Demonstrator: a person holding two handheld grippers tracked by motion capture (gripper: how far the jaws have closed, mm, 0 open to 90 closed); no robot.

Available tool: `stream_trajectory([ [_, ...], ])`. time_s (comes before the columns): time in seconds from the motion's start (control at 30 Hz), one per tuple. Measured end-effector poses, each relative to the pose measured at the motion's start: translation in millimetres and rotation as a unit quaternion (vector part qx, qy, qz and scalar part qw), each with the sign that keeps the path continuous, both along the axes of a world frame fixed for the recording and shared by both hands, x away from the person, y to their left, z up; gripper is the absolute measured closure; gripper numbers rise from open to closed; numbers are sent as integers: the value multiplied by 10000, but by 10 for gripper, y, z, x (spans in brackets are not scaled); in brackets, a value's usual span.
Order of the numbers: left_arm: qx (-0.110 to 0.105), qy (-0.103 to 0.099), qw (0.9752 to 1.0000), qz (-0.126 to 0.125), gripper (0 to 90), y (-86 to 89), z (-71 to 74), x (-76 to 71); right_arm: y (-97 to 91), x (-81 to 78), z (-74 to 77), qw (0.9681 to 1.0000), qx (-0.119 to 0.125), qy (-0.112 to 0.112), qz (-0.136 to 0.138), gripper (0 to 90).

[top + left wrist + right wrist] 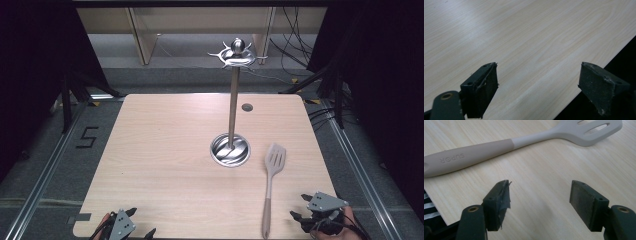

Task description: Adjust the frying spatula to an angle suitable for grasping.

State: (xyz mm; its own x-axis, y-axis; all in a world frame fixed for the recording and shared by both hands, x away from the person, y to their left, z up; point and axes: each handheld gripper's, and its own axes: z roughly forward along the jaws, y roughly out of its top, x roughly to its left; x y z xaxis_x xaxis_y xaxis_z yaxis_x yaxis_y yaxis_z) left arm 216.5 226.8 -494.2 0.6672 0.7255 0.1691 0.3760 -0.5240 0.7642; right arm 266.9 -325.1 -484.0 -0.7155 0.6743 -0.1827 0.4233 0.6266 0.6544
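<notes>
A beige slotted spatula (270, 184) lies on the wooden table (165, 150), head pointing away, handle toward the near edge. In the right gripper view the spatula (499, 147) lies across the top, beyond the jaws. My right gripper (301, 207) stands open at the table's near right corner, just right of the spatula handle, with nothing between its jaws (539, 197). My left gripper (139, 222) is open at the near left edge, over bare wood (537, 82). A tall metal utensil stand (231, 105) with a round base and hooked top rises at the table's middle.
A small round grommet (247, 107) sits in the table's far side. Cables (295, 50) and dark stands lie on the floor behind the table. A marking (87, 136) is on the floor at left.
</notes>
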Motion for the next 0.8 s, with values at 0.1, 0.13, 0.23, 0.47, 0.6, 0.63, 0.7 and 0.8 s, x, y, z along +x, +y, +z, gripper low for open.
stream_trajectory([
  [0.1,19,4,10000,-3,150,3,-1,3,5,1,-2,10000,-38,34,65,377],
  [0.13,-39,-5,10000,18,150,-4,-6,-2,20,-10,-4,9999,-34,77,109,421],
  [0.23,0,4,10000,2,150,2,1,0,38,-22,3,9997,-66,150,159,468],
  [0.47,-18,-9,10000,11,150,-1,-3,1,117,-78,62,9987,57,287,418,795],
  [0.6,-53,-6,10000,-24,150,4,6,2,203,-94,66,9966,-1,358,748,897],
  [0.63,-53,-6,10000,-24,150,4,6,2,203,-94,66,9966,-1,358,748,897],
  [0.7,-26,68,10000,0,150,4,7,-3,279,-113,28,9948,15,400,935,900],
  [0.8,19,15,10000,-23,150,7,8,4,345,-121,5,9930,-79,481,1073,900],
])
